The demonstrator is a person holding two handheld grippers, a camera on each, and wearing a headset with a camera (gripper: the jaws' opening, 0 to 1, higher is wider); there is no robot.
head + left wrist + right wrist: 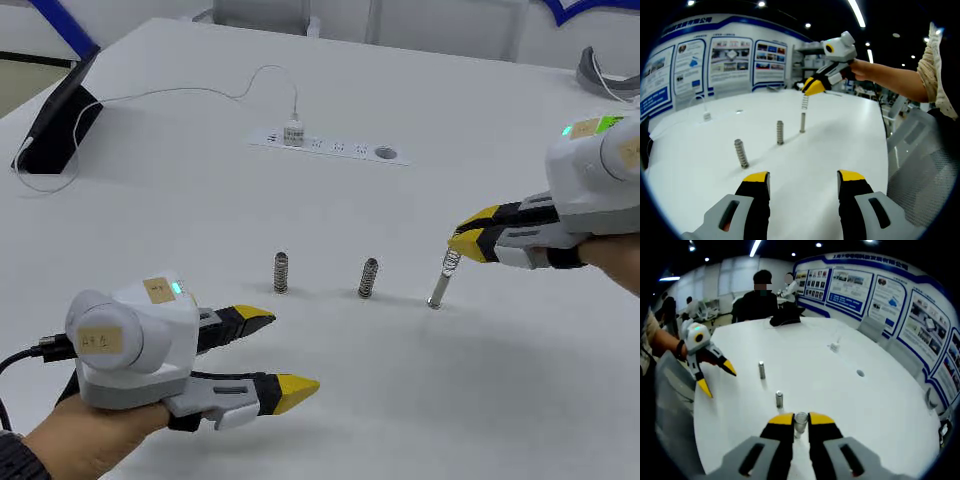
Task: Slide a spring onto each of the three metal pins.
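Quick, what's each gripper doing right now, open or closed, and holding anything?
Left gripper: open, holding nothing.
Right gripper: closed on a spring at the top of a pin.

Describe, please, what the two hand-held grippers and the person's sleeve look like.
Both the left gripper and the right gripper have rounded white-and-grey bodies, black jaws with yellow tips, tan paper labels and a small green light. A black cable runs from the back of the left one. The arm with the right gripper wears a beige textured sleeve.
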